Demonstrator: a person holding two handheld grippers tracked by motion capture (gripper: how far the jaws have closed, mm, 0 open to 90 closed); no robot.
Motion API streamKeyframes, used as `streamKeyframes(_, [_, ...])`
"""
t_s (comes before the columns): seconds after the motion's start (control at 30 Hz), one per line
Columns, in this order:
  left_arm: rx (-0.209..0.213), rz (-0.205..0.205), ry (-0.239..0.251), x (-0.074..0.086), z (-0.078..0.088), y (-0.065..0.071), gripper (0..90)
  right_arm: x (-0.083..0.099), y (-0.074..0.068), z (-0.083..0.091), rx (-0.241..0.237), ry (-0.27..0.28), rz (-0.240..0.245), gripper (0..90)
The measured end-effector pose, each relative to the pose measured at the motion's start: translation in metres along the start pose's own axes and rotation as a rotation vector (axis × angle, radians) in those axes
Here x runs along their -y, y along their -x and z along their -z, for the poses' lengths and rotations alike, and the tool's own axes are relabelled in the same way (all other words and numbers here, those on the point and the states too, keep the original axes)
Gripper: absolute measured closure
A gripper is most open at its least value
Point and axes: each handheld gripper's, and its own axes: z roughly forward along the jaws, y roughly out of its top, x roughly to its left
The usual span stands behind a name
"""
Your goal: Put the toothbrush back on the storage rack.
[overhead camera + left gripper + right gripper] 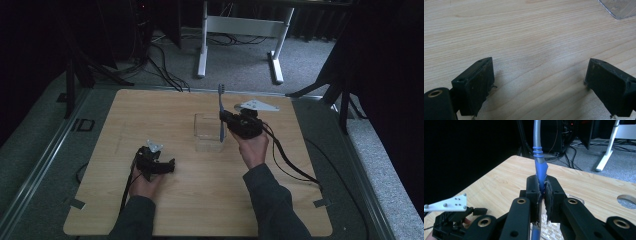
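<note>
Clamped between my right fingers (543, 192), the blue toothbrush (540, 167) stands upright, seemingly over the clear box (209, 131). My left fingers (539, 85) gape wide, empty, above bare tabletop (529, 37).

From up high I get a dim, murky picture with black corners. My gripper views are brighter, the table (529, 37) evenly lit with soft shadows; the nearest jaws blur slightly.

Your left claw (170, 165) has bare tabletop (150, 115) all round — the clear box (207, 131) alone stands ahead, toothbrush (221, 112) upright beside it.
</note>
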Motion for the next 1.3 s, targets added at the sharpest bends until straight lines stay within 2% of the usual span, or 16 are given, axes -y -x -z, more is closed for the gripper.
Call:
streamKeyframes(0.53, [0.001,-0.001,0.0,0.0,0.0,0.0,8.7,-0.001,0.004,-0.007,0.02,0.032,-0.028,82.5])
streamKeyframes(0.9, [0.001,-0.001,0.0,0.0,0.0,0.0,8.6,-0.003,0.007,-0.013,0.021,0.053,-0.015,82.4])
streamKeyframes(1.3, [0.001,-0.001,0.001,0.0,0.0,0.0,8.7,-0.001,0.01,-0.025,0.041,0.05,0.0,82.4])
